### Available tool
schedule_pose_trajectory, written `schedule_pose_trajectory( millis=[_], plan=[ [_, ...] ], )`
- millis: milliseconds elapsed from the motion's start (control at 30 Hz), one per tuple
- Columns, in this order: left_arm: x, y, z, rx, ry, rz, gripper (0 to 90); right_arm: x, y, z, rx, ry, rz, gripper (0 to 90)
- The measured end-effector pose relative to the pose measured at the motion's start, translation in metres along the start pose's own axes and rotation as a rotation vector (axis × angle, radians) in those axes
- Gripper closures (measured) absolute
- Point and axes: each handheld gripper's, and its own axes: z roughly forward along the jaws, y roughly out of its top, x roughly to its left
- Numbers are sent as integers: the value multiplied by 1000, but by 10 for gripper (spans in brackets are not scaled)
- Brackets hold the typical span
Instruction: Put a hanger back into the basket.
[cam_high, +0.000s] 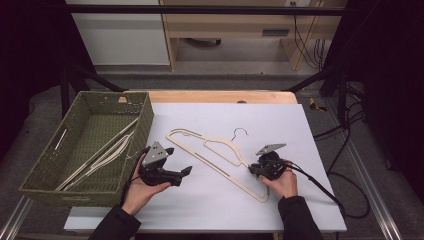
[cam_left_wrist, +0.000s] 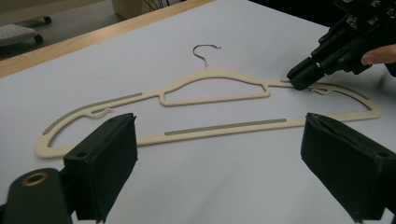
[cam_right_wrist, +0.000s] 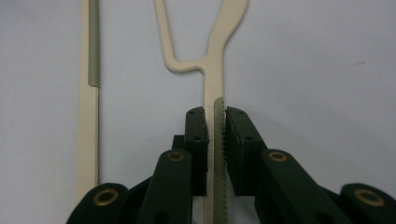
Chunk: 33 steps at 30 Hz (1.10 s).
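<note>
Cream hanger (cam_high: 220, 162) with grey-green ribbed strips, olive woven basket (cam_high: 143, 120), white mat (cam_high: 295, 130), black jaws.

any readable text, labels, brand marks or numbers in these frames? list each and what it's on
None can be read.
The hanger on the table shows no print, only grey ribbed strips.
The green basket has a small tan tag on its far wall, too small to read.
The right gripper, shut on the hanger's shoulder, and the open left gripper bear no markings.
</note>
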Motion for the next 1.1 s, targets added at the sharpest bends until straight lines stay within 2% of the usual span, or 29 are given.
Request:
schedule_pose_trajectory(
  millis=[33,67,133,167,233,333,367,500,600,867,967,1100],
  plan=[
    [0,1,2,4,-1,2,108,-2,0,-1,-8,0,-24,802],
    [0,2,4,6,-4,1,108,-1,0,-3,-23,-7,-27,803],
    [0,4,8,11,-7,3,109,-2,1,-11,-63,-8,-47,803],
    [0,5,10,11,-7,0,110,-1,3,-18,-89,-12,-40,803],
    [0,8,15,17,-7,2,110,0,4,-28,-111,-20,-72,803],
    [-2,15,26,18,-12,4,111,5,6,-36,-112,-35,-102,803],
    [-2,18,30,23,-13,8,113,6,7,-38,-112,-44,-125,803],
    [0,27,48,51,-7,17,117,11,10,-45,-120,-54,-133,803],
    [4,35,63,74,-3,26,120,14,12,-52,-129,-64,-158,803],
    [20,56,108,150,-4,44,129,21,14,-60,-133,-75,-179,803],
    [25,58,127,174,-10,31,139,22,14,-61,-132,-75,-180,803],
    [31,55,145,192,-23,34,150,22,14,-62,-131,-74,-181,803]
  ],
)
